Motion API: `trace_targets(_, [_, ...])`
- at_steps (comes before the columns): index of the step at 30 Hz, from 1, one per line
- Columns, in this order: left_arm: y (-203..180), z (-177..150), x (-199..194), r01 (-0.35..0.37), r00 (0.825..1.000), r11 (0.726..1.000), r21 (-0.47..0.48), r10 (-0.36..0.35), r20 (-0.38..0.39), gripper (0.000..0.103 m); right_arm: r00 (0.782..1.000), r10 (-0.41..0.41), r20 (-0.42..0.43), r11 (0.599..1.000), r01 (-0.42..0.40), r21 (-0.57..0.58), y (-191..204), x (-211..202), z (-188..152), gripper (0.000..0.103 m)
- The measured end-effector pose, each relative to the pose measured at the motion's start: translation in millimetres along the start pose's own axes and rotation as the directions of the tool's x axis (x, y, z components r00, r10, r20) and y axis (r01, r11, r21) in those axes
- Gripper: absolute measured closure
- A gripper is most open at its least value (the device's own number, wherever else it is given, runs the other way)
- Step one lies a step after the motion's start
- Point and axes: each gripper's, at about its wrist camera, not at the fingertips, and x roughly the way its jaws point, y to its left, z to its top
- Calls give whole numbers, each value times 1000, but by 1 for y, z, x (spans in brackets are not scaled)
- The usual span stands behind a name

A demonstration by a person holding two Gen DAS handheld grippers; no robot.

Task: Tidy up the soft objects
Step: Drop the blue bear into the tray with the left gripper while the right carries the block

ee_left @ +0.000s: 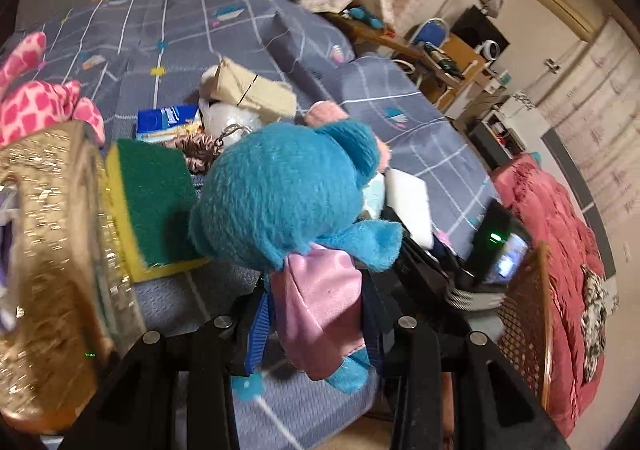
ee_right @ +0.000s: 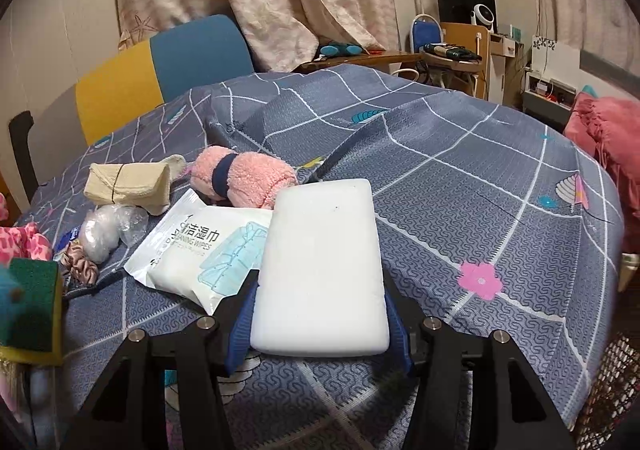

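Left gripper (ee_left: 316,314) is clenched on the blue plush toy (ee_left: 288,193), right gripper (ee_right: 320,314) on the white sponge (ee_right: 324,270). Socks (ee_right: 128,181), wipes (ee_right: 196,254) and pink towel roll (ee_right: 244,177) lie unsorted; the gold basket (ee_left: 52,250) at left seems partly filled.

Your left gripper (ee_left: 316,314) points steeply down, its 2 blue-padded fingers (ee_left: 256,324) drawn close together and clamped on the pink satin cape of the blue plush toy (ee_left: 288,189), which hangs lifted in front of the camera. Your right gripper (ee_right: 320,326) tilts down less steeply, its 2 blue fingers (ee_right: 240,326) set wider, each pad pressing a long side of the white foam block (ee_right: 322,270).
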Motion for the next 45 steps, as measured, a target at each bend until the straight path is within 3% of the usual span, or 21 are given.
trace_targets(13, [21, -21, -89, 37, 994, 997, 67, -43, 99, 63, 998, -61, 7, 995, 61, -78, 12, -3, -2, 46])
trace_targets(22, [75, -41, -156, 11, 982, 1000, -1, -10, 189, 63, 996, -84, 27, 988, 87, -129, 19, -11, 1, 46])
trace_targets(28, [127, -52, -181, -27, 978, 995, -95, 46, 202, 63, 996, -83, 41, 988, 88, -126, 25, -28, 5, 47])
trace_targets(34, [176, -59, -191, -81, 983, 989, -123, 99, 155, 63, 995, -22, 101, 983, 40, -181, 52, -64, 12, 47])
trace_targets(39, [214, -61, -192, -186, 979, 980, -77, 191, 68, 62, 986, 84, 144, 975, -52, -215, 87, -105, 19, 47])
trace_targets(43, [250, -59, -181, -252, 968, 966, -63, 252, -9, 62, 962, 221, 162, 960, -185, -211, 126, -148, 23, 47])
trace_targets(45, [268, -58, -171, -250, 967, 966, -69, 246, -67, 62, 942, 290, 171, 942, -249, -223, 146, -168, 23, 46])
